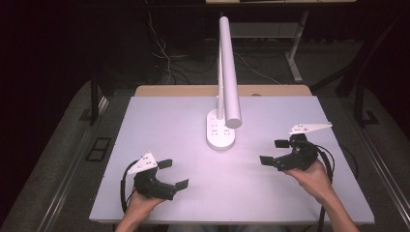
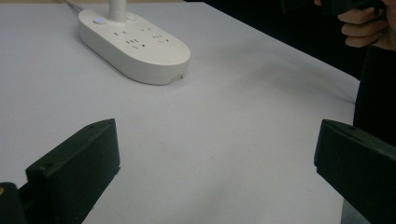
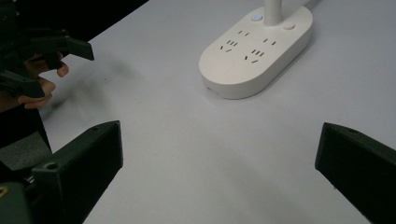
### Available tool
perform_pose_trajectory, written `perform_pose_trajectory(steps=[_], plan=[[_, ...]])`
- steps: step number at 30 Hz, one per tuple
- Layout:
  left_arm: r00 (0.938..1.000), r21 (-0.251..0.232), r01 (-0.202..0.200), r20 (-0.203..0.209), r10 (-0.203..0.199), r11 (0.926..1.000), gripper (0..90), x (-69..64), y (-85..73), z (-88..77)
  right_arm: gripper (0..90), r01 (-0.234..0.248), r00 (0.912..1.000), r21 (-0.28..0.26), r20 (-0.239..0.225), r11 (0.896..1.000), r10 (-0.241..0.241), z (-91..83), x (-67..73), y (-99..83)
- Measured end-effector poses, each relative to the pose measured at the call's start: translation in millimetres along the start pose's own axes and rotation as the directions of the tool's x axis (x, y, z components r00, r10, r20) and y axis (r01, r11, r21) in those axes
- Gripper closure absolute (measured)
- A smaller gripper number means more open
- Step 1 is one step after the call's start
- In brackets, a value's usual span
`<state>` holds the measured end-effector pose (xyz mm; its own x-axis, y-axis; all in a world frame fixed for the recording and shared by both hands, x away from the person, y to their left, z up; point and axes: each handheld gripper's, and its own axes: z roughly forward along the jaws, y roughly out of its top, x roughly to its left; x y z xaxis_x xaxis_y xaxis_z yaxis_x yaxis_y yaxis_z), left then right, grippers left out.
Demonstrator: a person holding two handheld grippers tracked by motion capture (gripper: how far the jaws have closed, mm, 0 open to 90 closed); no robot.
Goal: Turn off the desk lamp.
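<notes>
I am holding both grippers low over the white bench, one on each side of the desk lamp, and neither is touching it. The left gripper is hovering near the bench's near-left corner with its jaws standing wide apart and nothing between them; the right gripper is hanging at the near right, a little farther in, its jaws likewise spread and empty. I am angling both inward so that each one's camera is looking across bare bench toward the lamp base, which is sitting around the middle of the bench, well apart from either gripper. The base is an oval white block with socket holes on its top face, and in the right gripper view I am seeing a small lit button and a plain round one beside the foot of the stem. The long tube-shaped lamp head is reaching forward over the base from that stem. By my reading, the wide, symmetrical stance is a ready position: both grippers are facing the lamp so that either one can close in on the base or its buttons, with no grasp begun yet.
</notes>
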<state>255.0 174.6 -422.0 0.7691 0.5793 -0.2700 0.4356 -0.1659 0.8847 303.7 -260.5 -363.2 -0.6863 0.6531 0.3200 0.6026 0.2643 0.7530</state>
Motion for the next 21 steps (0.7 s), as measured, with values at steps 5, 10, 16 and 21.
perform_pose_trajectory(steps=[5, 10, 16, 21], plan=[[1.0, -0.003, 0.001, -0.007, -0.001, 1.0, 0.0, 0.7, -0.1, -0.6, 0.7, 0.014, 0.9999, 0.013, 0.005, 1.0, -0.014, 4.7, -2.0, 10.8], [1.0, -0.001, 0.001, -0.008, -0.001, 1.0, 0.0, 0.8, -0.2, -0.4, 0.7, 0.016, 0.9999, 0.019, 0.004, 1.0, -0.016, 7.5, -4.3, 20.0], [1.0, -0.005, 0.002, -0.006, -0.002, 1.0, 0.0, 0.8, -0.1, -0.5, 0.7, 0.023, 0.9997, 0.025, -0.001, 0.999, -0.023, 13.5, -7.1, 29.4], [1.0, -0.007, 0.002, -0.007, -0.002, 1.0, 0.0, 0.8, -0.1, -0.8, 0.8, 0.031, 0.9995, 0.034, 0.0, 0.999, -0.031, 19.2, -9.1, 38.7]])
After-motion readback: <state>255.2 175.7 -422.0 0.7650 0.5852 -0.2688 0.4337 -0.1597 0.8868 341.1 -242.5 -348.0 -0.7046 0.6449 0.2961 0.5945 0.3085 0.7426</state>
